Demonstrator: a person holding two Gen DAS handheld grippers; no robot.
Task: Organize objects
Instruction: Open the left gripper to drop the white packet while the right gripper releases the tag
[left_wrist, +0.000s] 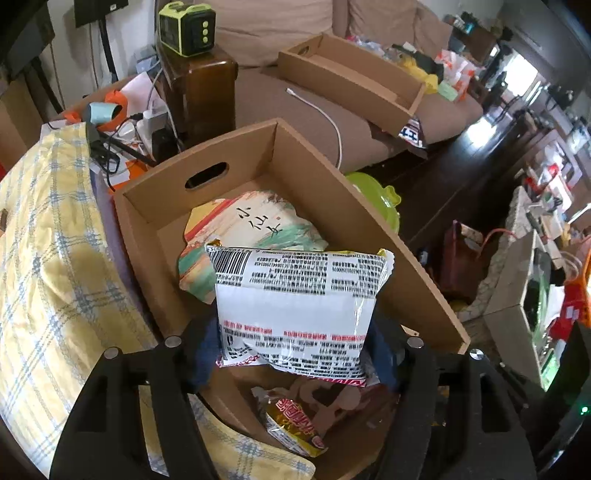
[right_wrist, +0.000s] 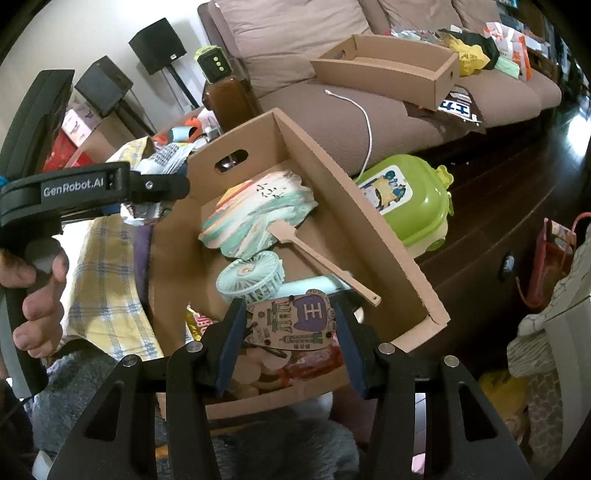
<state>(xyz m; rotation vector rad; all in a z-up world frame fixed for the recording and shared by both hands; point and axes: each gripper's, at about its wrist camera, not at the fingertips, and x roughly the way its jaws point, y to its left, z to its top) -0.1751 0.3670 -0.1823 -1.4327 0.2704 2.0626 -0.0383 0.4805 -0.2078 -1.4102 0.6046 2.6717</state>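
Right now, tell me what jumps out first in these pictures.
The left gripper holds a white snack bag over the near cardboard box. The right gripper clamps a wooden tag above the same box, beside a mint fan. A lime-green case lies just outside the box.

My black, blue-padded left gripper (left_wrist: 295, 350) points steeply down, its jaws pressed on the sides of a white printed plastic snack packet (left_wrist: 295, 295) that stands upright between them. From the right wrist view I see a bare hand (right_wrist: 37, 291) curled round its handle. My matching right gripper (right_wrist: 288, 332) also tilts down, clamped on a flat wooden tag with a purple bear shape (right_wrist: 295, 317).
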